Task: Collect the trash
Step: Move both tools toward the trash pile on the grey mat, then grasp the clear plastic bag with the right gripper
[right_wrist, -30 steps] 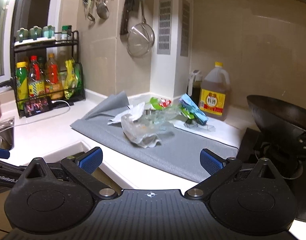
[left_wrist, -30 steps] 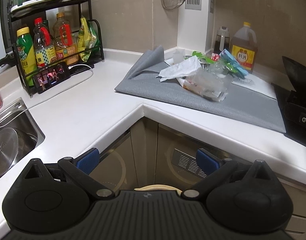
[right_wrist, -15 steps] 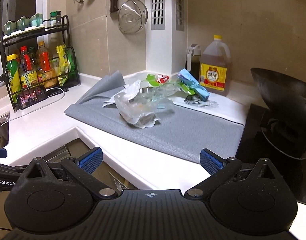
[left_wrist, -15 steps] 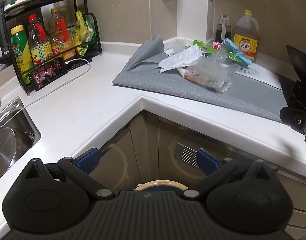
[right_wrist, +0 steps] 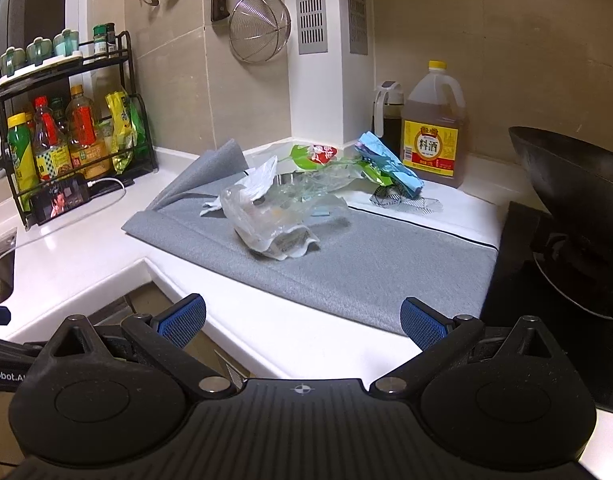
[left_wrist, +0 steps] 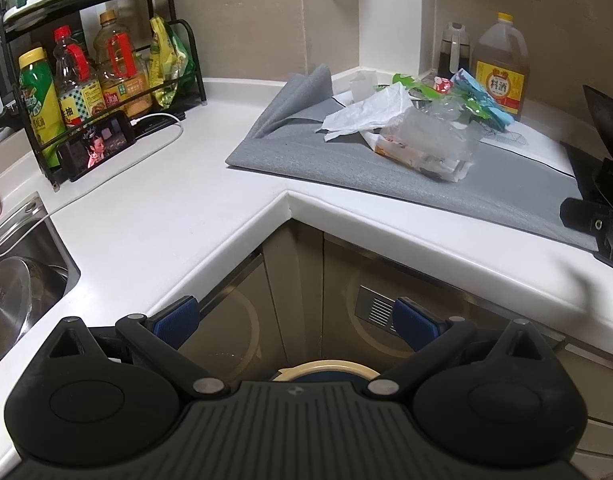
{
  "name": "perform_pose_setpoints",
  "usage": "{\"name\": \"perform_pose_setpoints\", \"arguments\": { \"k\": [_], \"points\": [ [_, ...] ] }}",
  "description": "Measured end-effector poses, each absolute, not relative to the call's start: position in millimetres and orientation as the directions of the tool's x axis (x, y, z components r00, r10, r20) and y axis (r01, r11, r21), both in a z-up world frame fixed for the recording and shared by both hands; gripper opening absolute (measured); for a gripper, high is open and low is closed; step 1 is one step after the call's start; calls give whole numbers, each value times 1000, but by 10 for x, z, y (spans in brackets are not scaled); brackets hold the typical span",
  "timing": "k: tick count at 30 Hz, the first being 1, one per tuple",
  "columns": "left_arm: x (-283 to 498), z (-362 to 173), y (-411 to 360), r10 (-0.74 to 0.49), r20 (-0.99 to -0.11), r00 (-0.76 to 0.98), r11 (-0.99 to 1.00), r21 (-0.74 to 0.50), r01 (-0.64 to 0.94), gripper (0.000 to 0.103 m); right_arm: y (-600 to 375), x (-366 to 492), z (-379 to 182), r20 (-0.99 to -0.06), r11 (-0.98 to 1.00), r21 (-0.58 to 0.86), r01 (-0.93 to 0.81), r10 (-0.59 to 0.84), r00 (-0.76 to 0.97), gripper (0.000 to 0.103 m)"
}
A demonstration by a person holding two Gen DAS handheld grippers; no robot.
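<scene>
We hold both claws with their fingers spread wide apart, and neither grips anything. The left claw (left_wrist: 294, 320) hangs in front of the inner corner of the white table (left_wrist: 146, 216), over the cabinet fronts below the table edge. Beneath it, the round cream rim of a bin (left_wrist: 326, 368) shows just above the claw body. The right claw (right_wrist: 302, 318) sits at the front edge of the table, facing the grey mat (right_wrist: 370, 256).

The trash lies in a loose heap on the grey mat (left_wrist: 346, 168), toward its rear half:
- A crumpled clear plastic bag (right_wrist: 270, 224) lies nearest to us, resting on the mat.
- A white crumpled paper (left_wrist: 366, 114) lies behind it and touches it, on the left side of the heap.
- A green and red wrapper (right_wrist: 310, 156) lies at the back, near the wall corner.
- A blue wrapper (right_wrist: 386, 164) lies at the right rear, just beside the large bottle with the yellow label (right_wrist: 432, 132).

Both claws are well apart from the heap. To the left, a black rack (left_wrist: 86, 64) holds sauce bottles, and a phone (left_wrist: 98, 146) with a lit screen leans at its base. A sink (left_wrist: 18, 288) shows at the far left. A black wok (right_wrist: 578, 192) stands on the stove at the right. A wire strainer (right_wrist: 260, 28) hangs on the wall.
</scene>
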State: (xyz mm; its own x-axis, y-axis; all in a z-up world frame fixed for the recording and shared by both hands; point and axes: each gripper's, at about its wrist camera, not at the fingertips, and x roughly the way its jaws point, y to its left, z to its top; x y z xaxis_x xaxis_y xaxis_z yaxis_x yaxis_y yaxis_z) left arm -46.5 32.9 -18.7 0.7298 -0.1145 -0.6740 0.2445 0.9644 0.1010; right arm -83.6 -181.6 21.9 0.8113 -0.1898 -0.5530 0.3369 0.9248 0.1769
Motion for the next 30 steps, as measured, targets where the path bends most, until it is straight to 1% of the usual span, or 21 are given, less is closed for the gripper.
{"name": "perform_pose_setpoints", "arguments": {
  "k": [6, 12, 17, 25, 30],
  "points": [
    [-324, -188, 365, -86, -679, 729, 970, 112, 218, 103, -1924, -594, 222, -519, 924, 242, 295, -134, 844, 103],
    [-183, -182, 399, -44, -681, 731, 974, 133, 183, 103, -2051, -235, 159, -512, 915, 296, 273, -89, 854, 103],
    [-66, -196, 404, -16, -687, 726, 975, 151, 165, 103, -2046, 6, 78, -511, 928, 275, 251, -80, 856, 103],
    [71, -248, 368, 3, -698, 716, 971, 173, 165, 103, -2009, 418, -52, -539, 946, 231, 228, -71, 840, 103],
    [133, -279, 366, 11, -705, 710, 970, 181, 165, 103, -2020, 709, -138, -558, 947, 211, 242, -86, 825, 103]
  ]
}}
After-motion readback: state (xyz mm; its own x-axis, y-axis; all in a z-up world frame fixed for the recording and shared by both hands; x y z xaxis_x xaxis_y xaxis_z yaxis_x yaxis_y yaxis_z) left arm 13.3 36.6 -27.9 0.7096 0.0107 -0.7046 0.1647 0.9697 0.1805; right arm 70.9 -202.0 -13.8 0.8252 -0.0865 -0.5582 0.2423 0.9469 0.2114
